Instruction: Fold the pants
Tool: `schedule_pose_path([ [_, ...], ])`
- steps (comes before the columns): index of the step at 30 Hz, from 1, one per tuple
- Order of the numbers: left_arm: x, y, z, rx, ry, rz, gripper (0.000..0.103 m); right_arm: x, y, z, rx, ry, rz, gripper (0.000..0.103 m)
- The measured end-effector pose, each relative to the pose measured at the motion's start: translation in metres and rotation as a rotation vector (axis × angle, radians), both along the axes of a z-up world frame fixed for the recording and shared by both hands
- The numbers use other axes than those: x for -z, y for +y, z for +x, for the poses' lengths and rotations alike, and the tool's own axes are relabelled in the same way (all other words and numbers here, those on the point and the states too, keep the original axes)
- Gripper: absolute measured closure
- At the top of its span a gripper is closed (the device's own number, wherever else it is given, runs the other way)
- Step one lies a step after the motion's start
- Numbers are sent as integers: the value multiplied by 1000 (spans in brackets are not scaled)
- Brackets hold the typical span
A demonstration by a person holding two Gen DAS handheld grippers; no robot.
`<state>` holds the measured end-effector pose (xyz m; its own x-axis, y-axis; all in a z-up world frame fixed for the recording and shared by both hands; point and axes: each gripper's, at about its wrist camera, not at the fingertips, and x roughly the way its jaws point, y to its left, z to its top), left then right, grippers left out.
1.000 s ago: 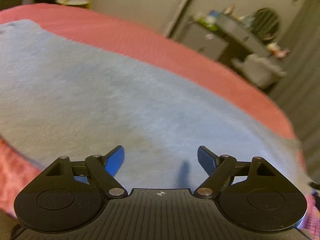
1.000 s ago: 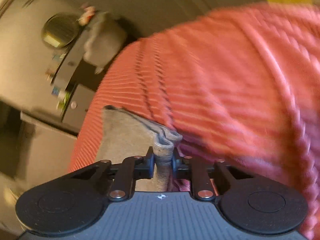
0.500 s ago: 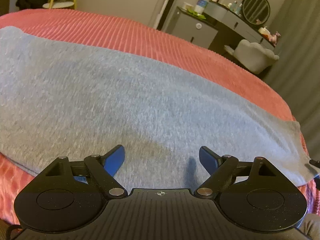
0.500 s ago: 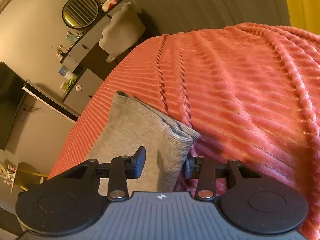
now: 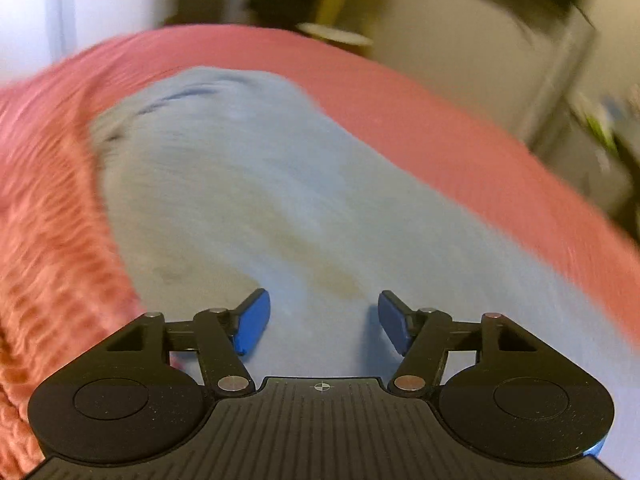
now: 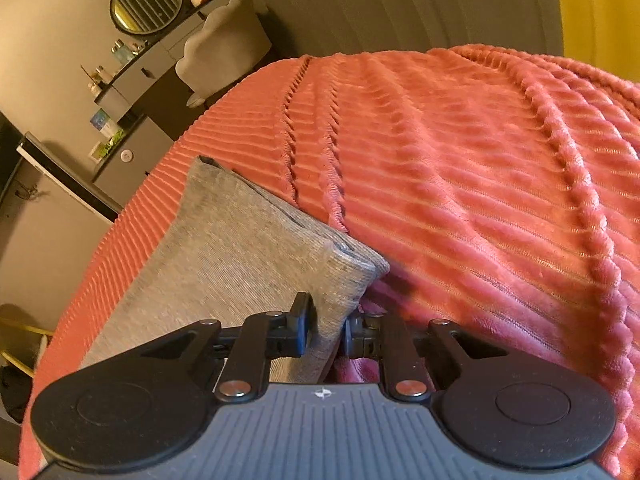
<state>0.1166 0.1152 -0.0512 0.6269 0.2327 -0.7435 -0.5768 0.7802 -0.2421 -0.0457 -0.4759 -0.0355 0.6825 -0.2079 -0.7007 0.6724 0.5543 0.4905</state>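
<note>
Grey pants (image 5: 256,208) lie flat along a pink ribbed bedspread (image 5: 440,120); this view is blurred by motion. My left gripper (image 5: 322,322) is open just above the cloth, with nothing between its blue pads. In the right wrist view the leg cuff end of the pants (image 6: 248,248) lies on the bedspread (image 6: 480,184). My right gripper (image 6: 325,330) has its jaws closing around the near corner of the cuff; the cloth fills the narrow gap between them.
A dresser with a round mirror (image 6: 146,2) and a pale padded chair (image 6: 224,48) stand beyond the bed's far edge. A dark object on a round stool (image 5: 304,4) stands past the bed in the left wrist view.
My left gripper has swung left along the pants, staying open. My right gripper let go of the cuff half a second ago and has since narrowed around its corner again.
</note>
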Motion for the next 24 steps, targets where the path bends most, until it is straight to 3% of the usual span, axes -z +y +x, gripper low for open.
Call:
schedule_pose_path([
  [2,2,24,-2,-68,-37,-32,36,0,0,0,9,0,7,84],
  [5,8,35,2,-86,-32,-43,39,3,-1,0,29,-9,37,82],
  [9,6,6,11,-36,24,157,41,2,2,2,38,-6,14,88],
  [10,4,3,11,-13,25,160,41,-1,4,3,39,-6,2,93],
  [14,5,-1,9,65,-14,96,41,-30,29,19,12,31,-147,95],
  [17,3,-1,6,93,-57,53,43,-67,75,38,-133,-27,-330,95],
  [20,1,-9,2,116,-84,39,44,-93,142,59,-373,-139,-453,95],
  [24,-8,-30,-9,205,-132,33,45,-80,232,78,-713,-191,-498,94],
])
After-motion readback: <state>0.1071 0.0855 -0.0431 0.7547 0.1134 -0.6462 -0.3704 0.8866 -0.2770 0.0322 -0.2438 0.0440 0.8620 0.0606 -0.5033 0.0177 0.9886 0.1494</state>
